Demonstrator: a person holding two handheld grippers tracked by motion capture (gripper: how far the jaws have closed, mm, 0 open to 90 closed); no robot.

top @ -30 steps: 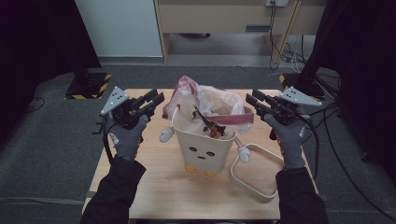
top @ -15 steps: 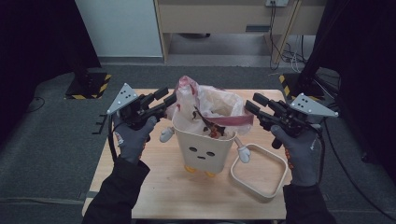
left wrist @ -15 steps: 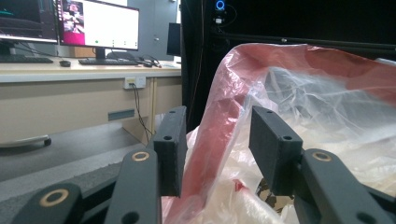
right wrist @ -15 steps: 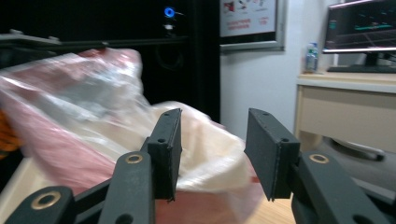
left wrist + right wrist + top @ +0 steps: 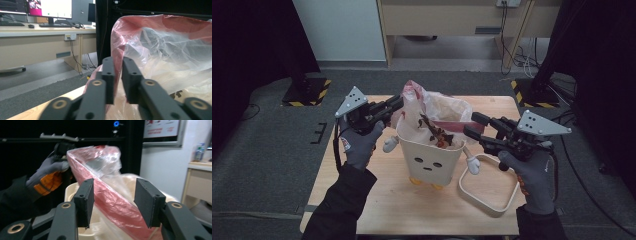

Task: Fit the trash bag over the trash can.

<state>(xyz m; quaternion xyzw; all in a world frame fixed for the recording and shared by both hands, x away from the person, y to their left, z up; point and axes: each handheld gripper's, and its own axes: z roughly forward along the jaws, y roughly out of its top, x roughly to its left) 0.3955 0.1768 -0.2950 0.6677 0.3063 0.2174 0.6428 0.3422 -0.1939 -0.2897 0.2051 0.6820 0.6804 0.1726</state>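
Observation:
A cream bin [image 5: 432, 162] with a drawn face and small arms stands mid-table, lined with a pink translucent plastic bag [image 5: 439, 105] that holds brown scraps [image 5: 434, 132]. My left gripper [image 5: 397, 104] is at the bag's left upper edge. Its jaws have just been closing and are shut on the film [image 5: 162, 50], seen between them in the left gripper view [image 5: 118, 62]. My right gripper [image 5: 474, 125] is at the bag's right rim. Its jaws have just been opening, and the pink rim [image 5: 100, 162] runs loose between the open jaws [image 5: 113, 195].
A cream rectangular ring [image 5: 489, 187] lies flat on the wooden table [image 5: 412, 210] to the right of the bin, under my right hand. Dark carpet surrounds the table. A desk with cables stands behind it.
My left gripper has shifted right onto the bag's edge and closed on it. My right gripper has moved left and nearer, up to the bag's right rim, with its jaws wider.

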